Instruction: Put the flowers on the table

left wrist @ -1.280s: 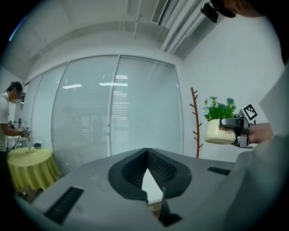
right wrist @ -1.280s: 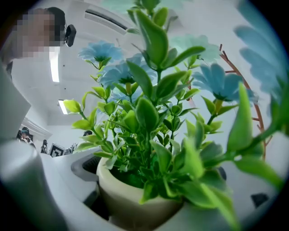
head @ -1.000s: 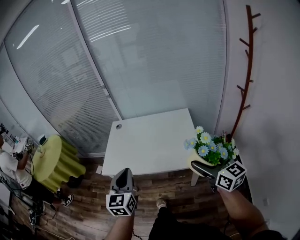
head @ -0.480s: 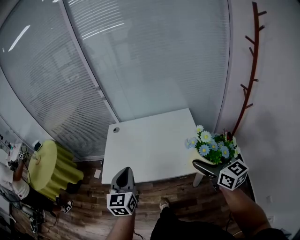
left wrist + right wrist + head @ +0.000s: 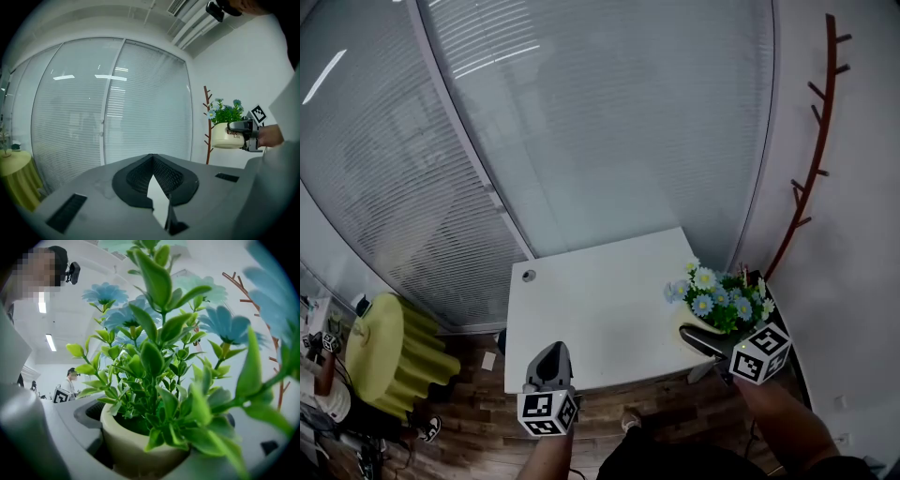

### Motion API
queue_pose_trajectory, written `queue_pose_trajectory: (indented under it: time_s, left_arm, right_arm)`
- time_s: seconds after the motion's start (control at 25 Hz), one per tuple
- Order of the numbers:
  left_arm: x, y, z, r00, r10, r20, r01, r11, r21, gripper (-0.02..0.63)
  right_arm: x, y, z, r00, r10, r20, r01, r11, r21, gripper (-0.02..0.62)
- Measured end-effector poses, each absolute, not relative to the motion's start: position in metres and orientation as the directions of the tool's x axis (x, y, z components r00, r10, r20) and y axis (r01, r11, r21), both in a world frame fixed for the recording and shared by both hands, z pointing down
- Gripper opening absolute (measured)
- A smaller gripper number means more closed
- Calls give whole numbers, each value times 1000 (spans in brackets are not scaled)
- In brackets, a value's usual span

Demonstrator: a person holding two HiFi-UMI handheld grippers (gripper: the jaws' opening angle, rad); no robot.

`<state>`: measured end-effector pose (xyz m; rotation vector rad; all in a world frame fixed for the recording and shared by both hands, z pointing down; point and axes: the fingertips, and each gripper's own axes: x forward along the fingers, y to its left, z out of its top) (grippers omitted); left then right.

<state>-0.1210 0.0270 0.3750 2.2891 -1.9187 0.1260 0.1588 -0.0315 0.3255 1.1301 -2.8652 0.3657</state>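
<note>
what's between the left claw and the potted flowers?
Only bare tabletop, per the head view. The left claw sits shut and empty at its near edge; the right claw holds the potted flowers at its right edge.

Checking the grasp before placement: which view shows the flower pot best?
Right gripper view: the pot is close up, clamped between the jaws, with its rim in view. The left gripper view shows it whole but small, from the side. The head view shows mainly the flowers from above; the pot is mostly hidden.
</note>
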Motion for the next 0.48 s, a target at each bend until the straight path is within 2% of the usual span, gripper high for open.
queue_pose_trajectory:
  time_s: [0.48]
  left_arm:
    - [-148, -38, 387, 259, -953, 155, -966, -252, 63, 0]
  right_arm:
    - [90, -79, 341, -729, -665, 163, -685, 704, -187, 541]
